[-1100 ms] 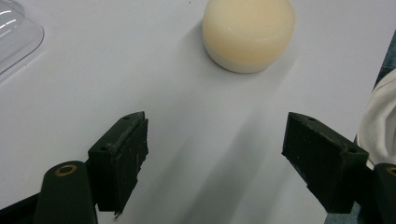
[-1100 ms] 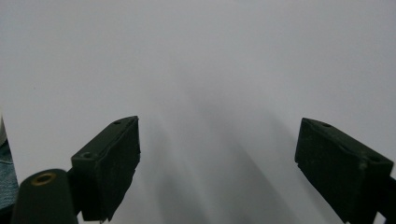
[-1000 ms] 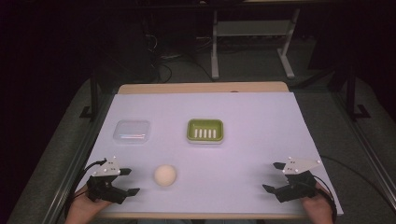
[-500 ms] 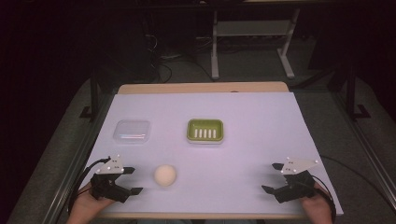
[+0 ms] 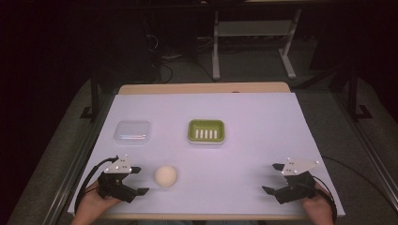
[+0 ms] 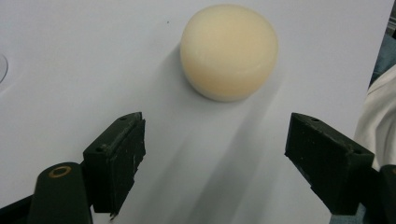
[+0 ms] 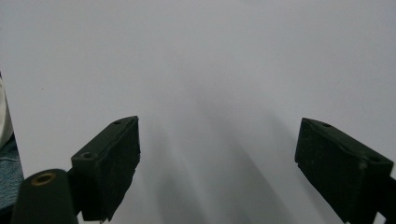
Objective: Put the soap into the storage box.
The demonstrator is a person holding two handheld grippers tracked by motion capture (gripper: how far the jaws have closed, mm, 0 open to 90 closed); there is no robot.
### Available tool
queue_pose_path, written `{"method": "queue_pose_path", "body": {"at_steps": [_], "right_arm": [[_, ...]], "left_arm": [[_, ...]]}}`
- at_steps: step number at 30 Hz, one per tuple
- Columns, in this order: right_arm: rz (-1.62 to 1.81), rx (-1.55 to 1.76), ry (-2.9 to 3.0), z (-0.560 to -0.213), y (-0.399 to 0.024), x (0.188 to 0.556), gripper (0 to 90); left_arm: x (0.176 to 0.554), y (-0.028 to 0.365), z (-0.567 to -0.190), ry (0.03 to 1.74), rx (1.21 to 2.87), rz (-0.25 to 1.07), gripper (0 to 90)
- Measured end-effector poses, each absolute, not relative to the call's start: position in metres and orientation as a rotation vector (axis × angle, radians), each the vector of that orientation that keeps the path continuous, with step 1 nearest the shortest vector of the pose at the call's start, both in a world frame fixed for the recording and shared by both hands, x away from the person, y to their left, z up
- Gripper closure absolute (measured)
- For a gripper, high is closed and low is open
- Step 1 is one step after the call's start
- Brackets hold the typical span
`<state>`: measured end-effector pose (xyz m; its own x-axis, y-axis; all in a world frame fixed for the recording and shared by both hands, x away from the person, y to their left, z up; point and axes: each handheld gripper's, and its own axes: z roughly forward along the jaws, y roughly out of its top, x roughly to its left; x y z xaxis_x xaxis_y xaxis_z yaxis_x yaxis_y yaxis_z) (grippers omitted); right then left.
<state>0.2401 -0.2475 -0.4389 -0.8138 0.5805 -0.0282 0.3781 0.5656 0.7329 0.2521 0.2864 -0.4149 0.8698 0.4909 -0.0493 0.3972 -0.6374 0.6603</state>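
A round cream soap bar (image 5: 166,176) lies on the white table cover near the front left; the left gripper view has the bar (image 6: 229,50) just ahead of the jaws. My left gripper (image 5: 139,180) rests open beside it, to its left, with nothing between the jaws (image 6: 215,158). A green soap dish (image 5: 206,131) with white slots sits at mid-table. A clear plastic lid or box (image 5: 132,132) lies left of the dish. My right gripper (image 5: 273,179) stands open at the front right over bare cover (image 7: 219,158).
The white cover (image 5: 263,140) spans the table, with a wooden edge (image 5: 202,88) at the back. Metal stand legs (image 5: 216,51) and cables sit on the dark floor beyond. The table's front edge runs just under both hands.
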Motion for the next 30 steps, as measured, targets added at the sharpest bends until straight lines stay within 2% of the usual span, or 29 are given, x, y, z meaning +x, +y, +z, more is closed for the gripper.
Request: {"method": "queue_pose_path", "body": {"at_steps": [30], "right_arm": [[1.108, 0.809, 2.519, -0.437, -0.249, 0.235, 13.3]], "left_arm": [[0.273, 0.245, -0.407, 0.524, 2.446, 0.149, 19.4]]}}
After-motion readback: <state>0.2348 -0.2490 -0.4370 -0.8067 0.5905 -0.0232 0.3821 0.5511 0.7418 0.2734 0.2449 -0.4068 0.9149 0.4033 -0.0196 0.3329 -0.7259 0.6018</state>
